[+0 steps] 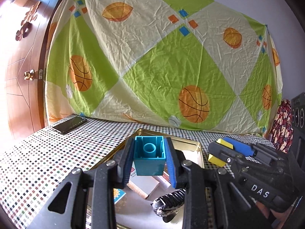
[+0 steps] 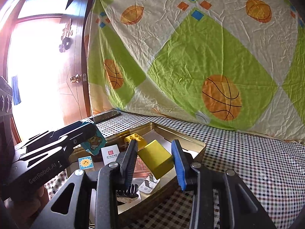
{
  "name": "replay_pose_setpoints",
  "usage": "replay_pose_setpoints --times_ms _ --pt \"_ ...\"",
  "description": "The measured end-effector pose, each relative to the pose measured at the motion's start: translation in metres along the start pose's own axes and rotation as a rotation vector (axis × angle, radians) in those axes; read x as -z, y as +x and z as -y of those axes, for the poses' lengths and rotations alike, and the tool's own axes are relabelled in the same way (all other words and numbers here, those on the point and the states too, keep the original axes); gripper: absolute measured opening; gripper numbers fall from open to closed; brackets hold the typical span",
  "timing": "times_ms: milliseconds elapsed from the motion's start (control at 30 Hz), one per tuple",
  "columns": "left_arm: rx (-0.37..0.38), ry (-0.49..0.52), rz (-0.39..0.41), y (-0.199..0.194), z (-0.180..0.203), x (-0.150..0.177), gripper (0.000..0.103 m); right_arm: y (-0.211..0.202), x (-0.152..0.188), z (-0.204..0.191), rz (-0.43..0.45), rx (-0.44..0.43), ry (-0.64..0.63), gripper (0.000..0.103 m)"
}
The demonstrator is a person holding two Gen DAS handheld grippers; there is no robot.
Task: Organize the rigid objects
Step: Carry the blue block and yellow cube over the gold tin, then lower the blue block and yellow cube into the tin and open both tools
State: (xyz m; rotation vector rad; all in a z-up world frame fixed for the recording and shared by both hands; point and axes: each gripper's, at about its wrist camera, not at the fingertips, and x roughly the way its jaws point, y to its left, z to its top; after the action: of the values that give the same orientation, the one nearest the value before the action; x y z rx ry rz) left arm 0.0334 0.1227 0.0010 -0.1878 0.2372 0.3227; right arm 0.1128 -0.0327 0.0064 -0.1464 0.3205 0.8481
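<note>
The left gripper [image 1: 149, 160] clamps a teal block [image 1: 149, 157] between its pads, hollow underside facing the camera, held above the gold tin [image 1: 198, 148]. The right gripper [image 2: 155, 157] pinches a yellow block [image 2: 155, 157] by its sides, tilted, over the tin's right half.

The two grippers hang close together over the same tin, so they could bump if both go down at once. The yellow block sits askew between the pads; it looks likely to twist or slip out if the grip loosens early. A drop from this height could bounce a block off the tin's rim onto the checked cloth [image 2: 247, 171], or knock things already inside.

The tin sits near the table's middle. Inside lie another yellow block [image 2: 135, 137] at the far side, a sun card [image 2: 86, 162], a white card [image 2: 110, 153], a white plug [image 2: 148, 185] and a dark ribbed object [image 2: 127, 191] at the near edge. A phone [image 1: 69, 124] lies far left, outside the tin.
</note>
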Motion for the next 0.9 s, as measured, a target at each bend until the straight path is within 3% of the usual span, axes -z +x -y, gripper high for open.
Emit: replay_pose_setpoints --times_ms 333,900 --pt "-0.07 0.007 -0.073 0.023 -0.023 -0.002 0.03 0.031 -0.012 -0.01 -0.054 -0.033 -0.009 0.039" --pt "-0.061 0.038 -0.169 0.046 -0.023 0.006 0.03 0.078 -0.014 -0.028 -0.165 -0.033 -0.026 0.039"
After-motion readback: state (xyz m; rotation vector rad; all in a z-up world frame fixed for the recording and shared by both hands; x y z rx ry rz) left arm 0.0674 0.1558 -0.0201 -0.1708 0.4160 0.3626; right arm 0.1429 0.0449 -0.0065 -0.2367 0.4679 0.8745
